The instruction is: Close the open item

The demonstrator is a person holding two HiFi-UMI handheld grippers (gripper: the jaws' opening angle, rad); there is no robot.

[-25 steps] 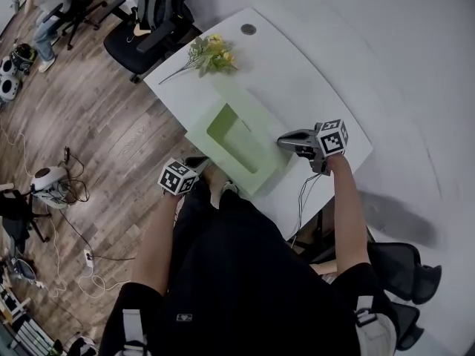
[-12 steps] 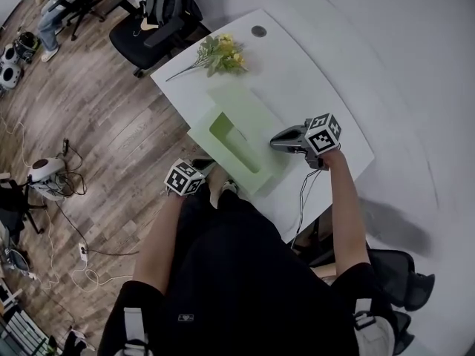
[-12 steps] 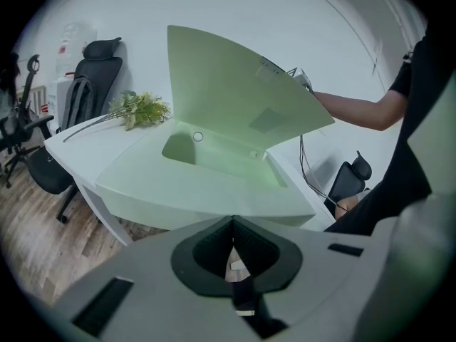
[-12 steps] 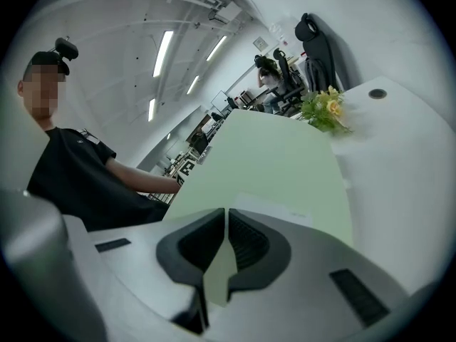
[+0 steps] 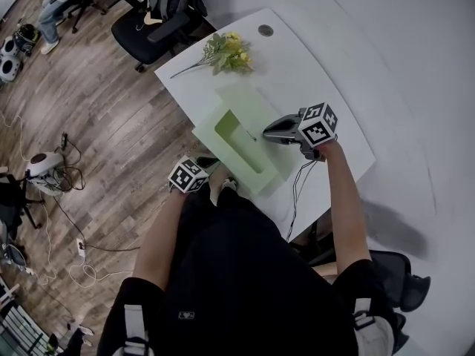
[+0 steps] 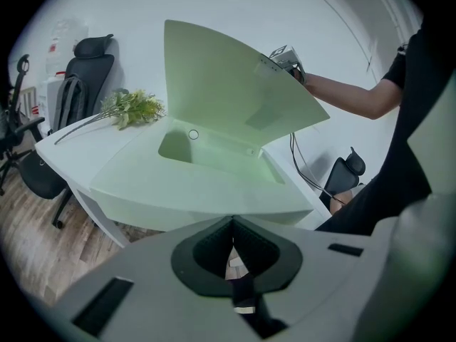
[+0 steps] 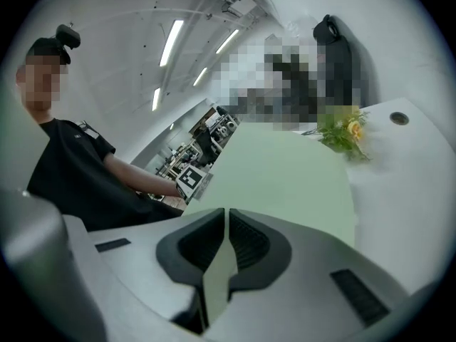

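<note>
A pale green box (image 5: 256,170) lies open on the white table (image 5: 326,102). Its lid (image 5: 249,102) stands up, hinged at the box's far side. My right gripper (image 5: 269,132) is shut on the lid's free edge; in the right gripper view the green lid (image 7: 285,177) runs thin between the closed pads (image 7: 246,242). From the left gripper view the lid (image 6: 228,91) leans over the box's hollow (image 6: 214,155), with the right gripper (image 6: 285,57) at its top corner. My left gripper (image 5: 204,162) is shut on nothing, just off the box's near corner at the table edge.
A bunch of yellow flowers (image 5: 226,50) lies at the table's far end near a round cable hole (image 5: 266,30). A black office chair (image 5: 159,13) stands beyond the table. Cables and gear lie on the wooden floor (image 5: 44,176) to the left.
My right gripper has moved left over the box, carrying the lid's edge with it, so the lid leans further over the hollow. The left gripper has stayed put.
</note>
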